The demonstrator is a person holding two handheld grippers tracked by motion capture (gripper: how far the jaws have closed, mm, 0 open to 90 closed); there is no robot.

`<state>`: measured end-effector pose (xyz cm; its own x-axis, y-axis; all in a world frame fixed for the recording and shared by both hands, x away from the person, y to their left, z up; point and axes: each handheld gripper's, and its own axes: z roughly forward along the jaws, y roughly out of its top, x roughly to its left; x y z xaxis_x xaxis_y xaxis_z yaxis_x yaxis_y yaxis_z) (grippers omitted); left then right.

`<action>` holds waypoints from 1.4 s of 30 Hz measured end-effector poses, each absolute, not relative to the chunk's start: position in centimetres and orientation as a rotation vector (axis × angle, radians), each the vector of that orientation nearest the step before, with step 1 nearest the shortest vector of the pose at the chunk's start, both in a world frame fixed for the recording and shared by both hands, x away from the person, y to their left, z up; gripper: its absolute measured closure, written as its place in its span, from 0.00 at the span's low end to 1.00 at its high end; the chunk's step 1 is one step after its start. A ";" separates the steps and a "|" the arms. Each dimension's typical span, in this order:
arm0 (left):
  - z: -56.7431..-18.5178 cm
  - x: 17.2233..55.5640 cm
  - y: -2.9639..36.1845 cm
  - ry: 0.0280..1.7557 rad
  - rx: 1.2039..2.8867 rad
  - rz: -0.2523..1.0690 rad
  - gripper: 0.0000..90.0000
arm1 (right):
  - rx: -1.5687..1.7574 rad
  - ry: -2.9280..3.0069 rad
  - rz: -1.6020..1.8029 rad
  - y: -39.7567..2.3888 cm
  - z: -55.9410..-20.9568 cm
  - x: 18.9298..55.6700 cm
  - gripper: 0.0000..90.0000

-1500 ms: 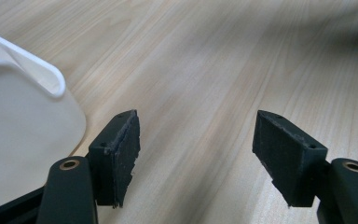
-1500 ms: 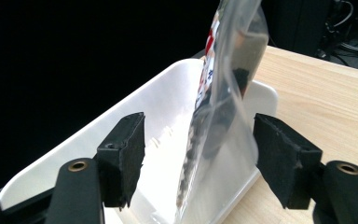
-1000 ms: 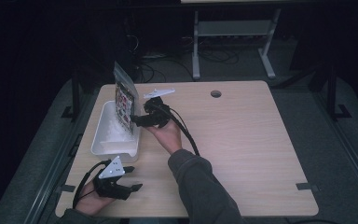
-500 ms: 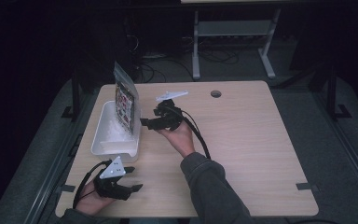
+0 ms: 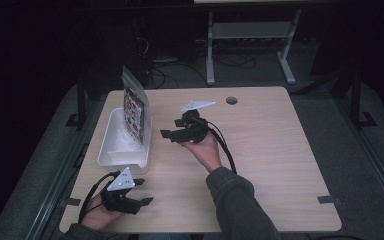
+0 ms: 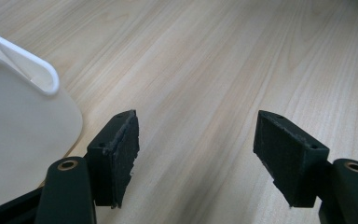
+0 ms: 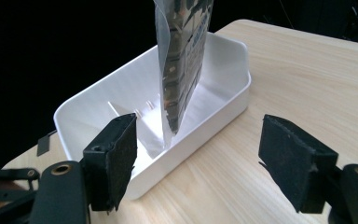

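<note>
Overhead, a printed pouch (image 5: 134, 111), its writing unreadable, is standing upright in the white tray (image 5: 111, 147) on the table (image 5: 280, 150), just beside the right tool (image 5: 172, 134). Both tools are gaping wide, holding nothing; the left tool (image 6: 196, 154) is sitting beside the tray's corner.

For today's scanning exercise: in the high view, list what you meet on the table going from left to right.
White tray with the upright packet → right gripper → round hole in the tabletop. The left gripper's place overlaps the tray's, so it is left out.
</note>
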<state>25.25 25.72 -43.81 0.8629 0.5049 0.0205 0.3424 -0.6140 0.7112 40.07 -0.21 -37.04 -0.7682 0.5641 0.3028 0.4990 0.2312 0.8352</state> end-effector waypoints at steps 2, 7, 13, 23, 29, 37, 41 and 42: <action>-43.8 25.3 25.7 0.609 2.288 0.282 0.34 | 1.042 2.417 1.597 -0.6 -37.1 39.9 0.30; -43.8 25.3 25.7 0.609 2.292 0.281 0.34 | 1.042 2.432 1.587 -1.9 -37.2 39.5 0.29; -43.8 25.3 25.6 0.608 2.290 0.281 0.34 | 1.056 2.434 1.581 -3.0 -37.6 39.1 0.28; -43.9 25.4 25.6 0.618 2.287 0.280 0.33 | 1.091 2.428 1.559 -5.5 -38.5 38.4 0.27; -44.0 25.4 25.5 0.617 2.290 0.279 0.33 | 1.108 2.415 1.560 -6.9 -38.7 38.0 0.27; -44.0 25.6 25.5 0.627 2.286 0.276 0.32 | 1.128 2.415 1.548 -8.5 -39.1 37.2 0.27; -44.0 25.6 25.4 0.628 2.286 0.275 0.31 | 1.146 2.419 1.538 -9.5 -39.3 36.9 0.27; -44.0 25.6 25.4 0.628 2.286 0.276 0.31 | 1.148 2.423 1.530 -10.0 -39.4 36.7 0.26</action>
